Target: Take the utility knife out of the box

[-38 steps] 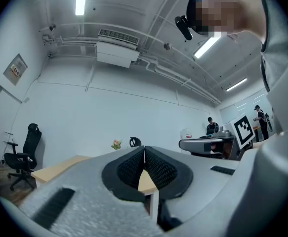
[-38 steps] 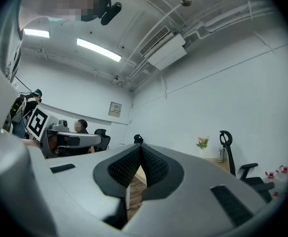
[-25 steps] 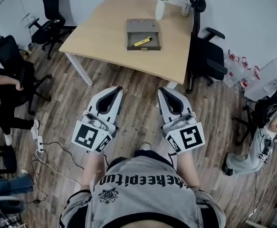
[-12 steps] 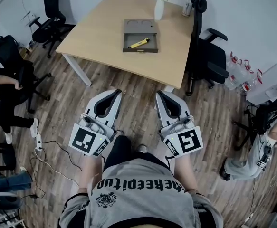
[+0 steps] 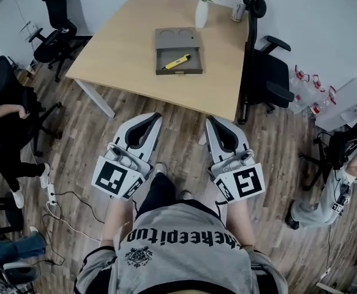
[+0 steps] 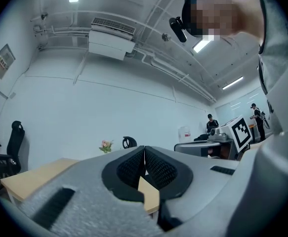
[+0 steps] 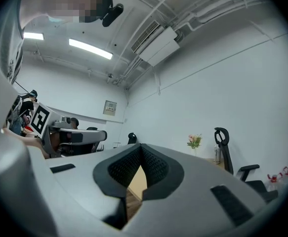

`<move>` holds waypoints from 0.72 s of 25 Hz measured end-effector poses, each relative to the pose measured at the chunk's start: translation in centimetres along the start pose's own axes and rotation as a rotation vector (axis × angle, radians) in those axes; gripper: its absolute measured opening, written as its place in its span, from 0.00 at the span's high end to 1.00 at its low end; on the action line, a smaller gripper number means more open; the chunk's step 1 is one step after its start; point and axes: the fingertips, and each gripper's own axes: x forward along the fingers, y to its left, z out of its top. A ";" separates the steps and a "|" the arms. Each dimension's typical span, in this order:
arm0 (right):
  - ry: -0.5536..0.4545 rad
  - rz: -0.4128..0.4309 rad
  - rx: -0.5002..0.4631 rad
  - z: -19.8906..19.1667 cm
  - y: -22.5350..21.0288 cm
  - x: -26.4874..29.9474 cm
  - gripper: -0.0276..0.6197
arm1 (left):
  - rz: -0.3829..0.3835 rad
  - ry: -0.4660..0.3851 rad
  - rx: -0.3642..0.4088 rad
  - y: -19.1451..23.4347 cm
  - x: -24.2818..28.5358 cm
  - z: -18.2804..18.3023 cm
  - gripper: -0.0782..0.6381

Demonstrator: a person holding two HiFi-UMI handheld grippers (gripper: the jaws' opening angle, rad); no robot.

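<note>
A yellow utility knife lies in an open grey box on the wooden table, seen in the head view. Both grippers hover over the floor well short of the table's near edge. My left gripper is shut, its ribbed pads meeting with nothing between them. My right gripper is shut and empty too, pads together. The gripper views show only the table edge, not the box.
A white vase of flowers and a bottle stand at the table's far edge. A black office chair is at the table's right, others at left. People sit at both sides. Cables lie on the floor.
The table and box have drawn slightly closer and shifted left in the head view as I walk forward. Both grippers stay shut, held side by side.
</note>
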 end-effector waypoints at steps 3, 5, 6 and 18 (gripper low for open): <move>0.000 -0.023 0.001 0.0 -0.8 1.7 0.95 | -0.022 -0.002 -0.003 1.7 1.3 -0.1 0.87; 0.004 -0.038 -0.002 0.0 -1.4 3.1 0.95 | -0.031 -0.002 -0.004 3.1 2.2 -0.3 0.87; 0.006 -0.044 -0.002 -0.1 -1.6 3.8 0.95 | -0.036 -0.002 -0.004 3.8 2.6 -0.4 0.87; 0.004 -0.100 -0.004 -0.8 -3.9 11.6 0.95 | -0.091 -0.011 -0.013 11.4 6.9 -1.4 0.87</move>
